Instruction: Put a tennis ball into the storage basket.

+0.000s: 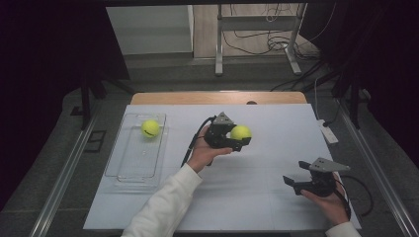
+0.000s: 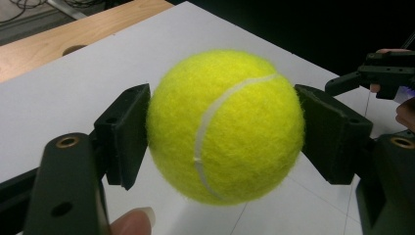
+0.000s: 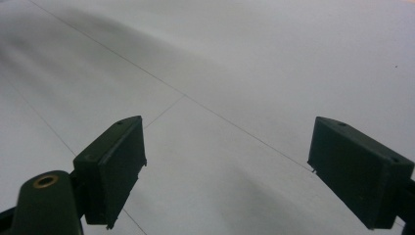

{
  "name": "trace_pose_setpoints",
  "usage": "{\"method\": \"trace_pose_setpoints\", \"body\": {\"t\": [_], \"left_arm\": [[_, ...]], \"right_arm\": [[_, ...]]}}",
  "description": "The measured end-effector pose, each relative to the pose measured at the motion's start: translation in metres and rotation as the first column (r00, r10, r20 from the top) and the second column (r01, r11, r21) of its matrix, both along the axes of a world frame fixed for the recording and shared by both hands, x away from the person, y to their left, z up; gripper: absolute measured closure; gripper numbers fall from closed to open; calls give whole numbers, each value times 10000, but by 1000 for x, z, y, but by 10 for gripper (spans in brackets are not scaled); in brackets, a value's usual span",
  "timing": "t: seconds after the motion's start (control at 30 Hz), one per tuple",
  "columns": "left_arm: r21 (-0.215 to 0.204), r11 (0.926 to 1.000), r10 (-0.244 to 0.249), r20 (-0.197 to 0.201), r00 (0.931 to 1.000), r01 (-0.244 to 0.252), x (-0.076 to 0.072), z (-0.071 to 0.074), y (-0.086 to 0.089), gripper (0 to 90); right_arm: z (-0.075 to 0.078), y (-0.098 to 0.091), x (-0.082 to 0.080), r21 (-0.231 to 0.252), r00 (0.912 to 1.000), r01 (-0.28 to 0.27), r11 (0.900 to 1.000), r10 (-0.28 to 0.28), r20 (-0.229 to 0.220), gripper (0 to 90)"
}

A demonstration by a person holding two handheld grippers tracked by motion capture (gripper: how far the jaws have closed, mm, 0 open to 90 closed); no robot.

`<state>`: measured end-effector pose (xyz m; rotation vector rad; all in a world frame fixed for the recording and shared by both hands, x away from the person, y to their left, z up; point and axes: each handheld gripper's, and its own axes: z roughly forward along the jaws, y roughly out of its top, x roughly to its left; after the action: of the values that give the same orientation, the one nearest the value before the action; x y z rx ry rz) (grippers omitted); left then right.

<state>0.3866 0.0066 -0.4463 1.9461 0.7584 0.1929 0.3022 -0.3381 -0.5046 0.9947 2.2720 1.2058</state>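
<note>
My left gripper is shut on a yellow tennis ball above the middle of the white table. In the left gripper view the ball sits squeezed between both black pads, lifted off the surface. A second yellow tennis ball lies in the far end of a clear plastic tray at the left. My right gripper hovers near the front right of the table, its jaws wide apart with nothing between them.
The white table sheet ends in a wooden strip at the far side. A white power strip lies at the right edge. Metal stand legs and cables are on the floor beyond.
</note>
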Motion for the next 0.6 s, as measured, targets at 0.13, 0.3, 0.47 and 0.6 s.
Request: {"method": "trace_pose_setpoints", "body": {"t": [0.13, 0.3, 0.47, 0.6], "left_arm": [[-32, 10000, 6, -22, 10000, -6, 0, 0, 2, 268], [6, 10000, -5, 15, 10000, 5, -2, 1, 5, 267], [23, 10000, 79, 85, 9999, -80, -3, 2, 8, 267], [29, 9999, 166, 157, 9997, -166, -4, 3, 11, 267]], "right_arm": [[0, 0, 0, -21, 10000, 2, 10000, -2, -18, 140], [0, -1, 0, -11, 10000, 37, 10000, -37, -28, 140], [0, 0, 0, 12, 10000, 28, 10000, -28, -15, 140], [0, -1, 0, 19, 10000, 25, 10000, -25, -7, 140]]}}
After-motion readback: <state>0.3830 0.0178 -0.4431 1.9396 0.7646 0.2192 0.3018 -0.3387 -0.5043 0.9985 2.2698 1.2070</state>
